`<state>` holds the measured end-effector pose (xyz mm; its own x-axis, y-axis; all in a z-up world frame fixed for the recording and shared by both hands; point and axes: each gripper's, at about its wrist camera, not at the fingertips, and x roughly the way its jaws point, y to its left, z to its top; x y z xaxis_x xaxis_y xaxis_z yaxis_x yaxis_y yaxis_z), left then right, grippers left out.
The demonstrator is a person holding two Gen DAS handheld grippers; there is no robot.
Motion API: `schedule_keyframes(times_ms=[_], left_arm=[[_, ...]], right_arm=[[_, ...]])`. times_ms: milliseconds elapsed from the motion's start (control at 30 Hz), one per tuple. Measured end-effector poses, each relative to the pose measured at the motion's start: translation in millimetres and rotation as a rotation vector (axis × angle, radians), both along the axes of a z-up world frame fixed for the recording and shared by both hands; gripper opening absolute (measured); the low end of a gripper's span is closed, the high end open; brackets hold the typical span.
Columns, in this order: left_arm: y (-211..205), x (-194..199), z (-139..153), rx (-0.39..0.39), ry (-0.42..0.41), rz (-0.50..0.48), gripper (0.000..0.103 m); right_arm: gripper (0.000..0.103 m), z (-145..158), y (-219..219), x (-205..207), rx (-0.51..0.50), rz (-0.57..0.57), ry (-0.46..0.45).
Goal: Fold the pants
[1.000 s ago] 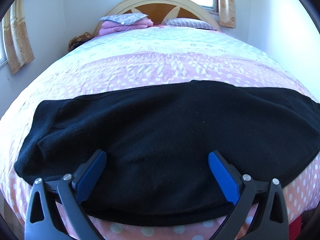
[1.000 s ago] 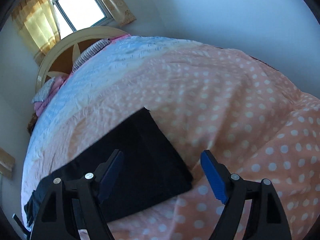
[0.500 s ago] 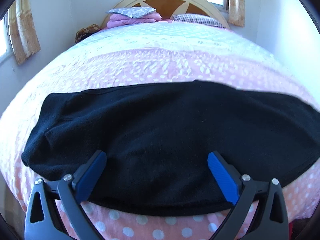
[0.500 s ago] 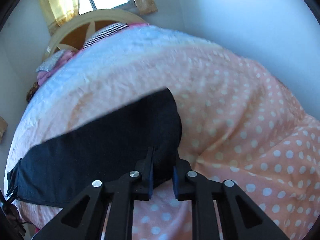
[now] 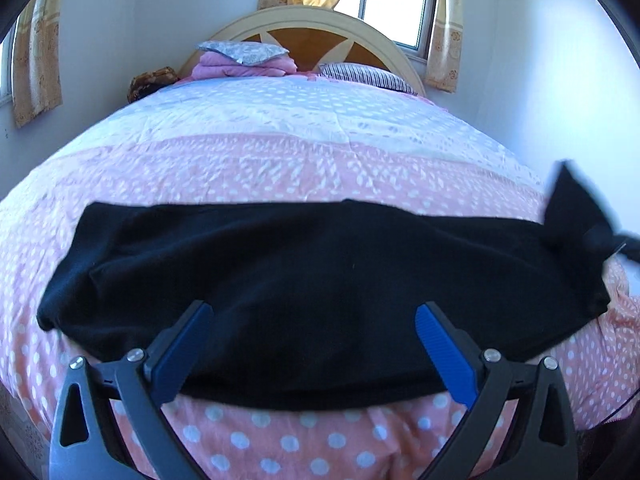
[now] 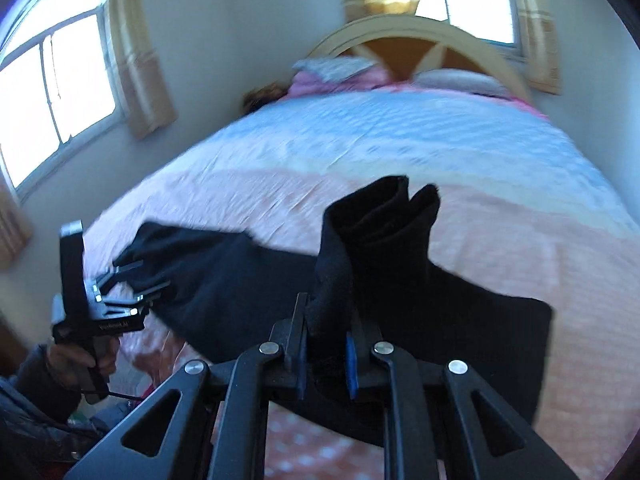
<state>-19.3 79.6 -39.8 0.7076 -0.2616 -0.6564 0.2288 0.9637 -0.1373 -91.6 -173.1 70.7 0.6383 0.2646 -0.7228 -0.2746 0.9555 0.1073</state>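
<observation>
Black pants (image 5: 312,272) lie folded lengthwise across the near end of the bed. My left gripper (image 5: 312,332) is open, its blue pads over the near edge of the pants, holding nothing. My right gripper (image 6: 326,344) is shut on the leg end of the pants (image 6: 372,232) and holds it lifted above the bed. That raised end shows at the right edge of the left wrist view (image 5: 572,208). The left gripper also shows in the right wrist view (image 6: 128,280), by the waist end.
The bed has a pink polka-dot cover (image 5: 280,160). Folded pink bedding and pillows (image 5: 244,60) lie by the wooden headboard (image 5: 320,32). Walls and curtained windows (image 6: 60,80) stand close on both sides.
My right gripper closed on the leg end of the pants and lifted it, swinging to the left. My left gripper stayed open and drew back a little.
</observation>
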Motion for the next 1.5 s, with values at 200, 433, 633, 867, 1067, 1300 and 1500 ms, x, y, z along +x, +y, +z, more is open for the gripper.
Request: schedule_keyframes(times_ms=[200,433,633,867,1067,1300,1500], left_arm=[[13.7,-5.2,-5.8,-0.029,0.019,0.010,0.103],[6.9,0.4,-8.0,-0.034,0.022,-0.014,0.103],[-21.3,3.4,8.9,-0.037,-0.037,-0.097,0.103],[-39.0,0.6,9.7,-0.013,-0.038,-0.124,0.103],[-42.4,-1.8,-0.8,0.000,0.008,-0.120,0.103],[-19.3,-9.3,-13.8,0.034,-0.002,-0.068,0.103],[15.3,-13.6,-10.6,0.058,-0.029,0.065,0.103]], right_arm=[[0.056,-65.7,58.3,8.2,-0.161,0.048,0.022],[0.080,-31.4,45.8,-11.2,0.356,0.241,0.045],[0.003,-11.4,-0.6,24.5,0.281,-0.050,-0.006],[0.004,-79.3,20.0,81.2,0.191,-0.136,0.091],[0.004,-81.1,31.3,80.8,0.297,0.008,0.077],[0.004,-60.4,19.1,26.9,0.461,-0.055,-0.039],[0.004,-99.8,48.8,30.9,0.339,-0.051,0.006]])
